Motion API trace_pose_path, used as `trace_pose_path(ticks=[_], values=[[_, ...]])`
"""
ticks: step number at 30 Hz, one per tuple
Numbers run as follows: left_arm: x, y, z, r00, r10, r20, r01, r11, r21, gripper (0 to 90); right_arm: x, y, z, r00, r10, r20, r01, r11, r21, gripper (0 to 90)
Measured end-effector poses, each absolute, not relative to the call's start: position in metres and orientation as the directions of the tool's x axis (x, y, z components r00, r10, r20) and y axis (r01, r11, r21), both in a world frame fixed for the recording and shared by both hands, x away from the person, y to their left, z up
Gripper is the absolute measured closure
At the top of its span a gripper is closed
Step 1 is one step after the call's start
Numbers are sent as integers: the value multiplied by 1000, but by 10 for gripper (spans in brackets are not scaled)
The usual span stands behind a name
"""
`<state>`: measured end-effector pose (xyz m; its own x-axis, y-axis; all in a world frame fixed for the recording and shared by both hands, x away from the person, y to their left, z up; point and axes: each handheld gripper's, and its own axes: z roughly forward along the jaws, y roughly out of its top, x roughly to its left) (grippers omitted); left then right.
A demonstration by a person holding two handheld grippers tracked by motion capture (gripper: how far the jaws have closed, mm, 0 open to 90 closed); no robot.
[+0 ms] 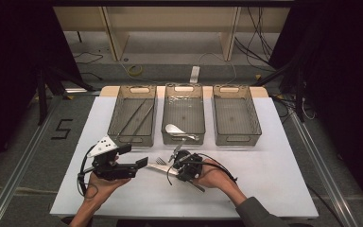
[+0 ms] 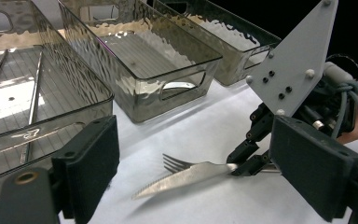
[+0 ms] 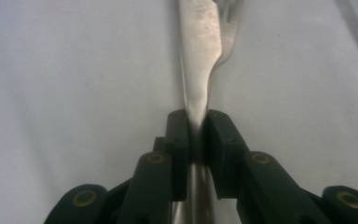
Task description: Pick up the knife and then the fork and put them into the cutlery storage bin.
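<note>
— Checked the right gripper (image 3: pixel 196 130)?
— Found it clamped on the knife (image 3: pixel 198 56), pads pressed on the narrow neck where blade met handle. Saw the knife low over the white table (image 1: pixel 274 175), in front of the middle tray (image 1: pixel 166 113).
— And the left gripper (image 1: pixel 139 164)?
— Found it gaping, nothing between the pads, aimed at the blade tip from just beside it.
— Noticed the fork (image 2: pixel 175 163)?
— Saw it right against the knife, tines poking out behind the blade. Could not tell whether touching.
— So how to lift well?
— Seemed best to raise the knife straight up and level, slowly, so as not to drag the fork along. Looked like a slim, slippery hold, so probably worth keeping the squeeze firm and steadying the tip with the left gripper if it drooped.
— Then which tray?
— Judged the right tray (image 1: pixel 255 118), bare, since spotted a spoon (image 1: pixel 175 129) in the middle one and chopsticks (image 1: pixel 137 118) in the left tray (image 1: pixel 118 113).
— Read any writing?
— Made out a "5" (image 1: pixel 62 128) marked on the floor to the left. Found no brand or label legible on the cutlery or trays.
</note>
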<state>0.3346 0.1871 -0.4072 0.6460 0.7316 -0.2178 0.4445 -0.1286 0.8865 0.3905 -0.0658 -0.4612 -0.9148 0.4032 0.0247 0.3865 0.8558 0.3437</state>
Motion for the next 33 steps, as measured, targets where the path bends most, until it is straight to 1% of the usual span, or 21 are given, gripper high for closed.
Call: trace_pose_path(ticks=[1,7,9,19,23,27,33], values=[[335,187,-407,646,732,-218,444,-129,887,155,391,-66,-462,-916,401,30,384,852,355,804],[335,187,-407,647,731,-216,444,-131,886,154,394,-70,-459,-906,419,56,410,842,351,806],[335,187,-407,647,731,-218,444,-129,887,155,395,-71,-458,-910,412,53,402,841,363,806],[334,187,-407,647,732,-216,444,-130,887,155,394,-74,-449,-907,419,46,406,839,363,808],[334,187,-407,646,732,-216,444,-130,886,155,395,-76,-445,-906,421,44,406,833,377,809],[334,187,-407,645,733,-215,443,-130,887,155,397,-80,-439,-896,443,42,422,816,394,809],[334,187,-407,643,734,-217,443,-126,888,154,404,-93,-429,-885,464,42,436,794,423,808]])
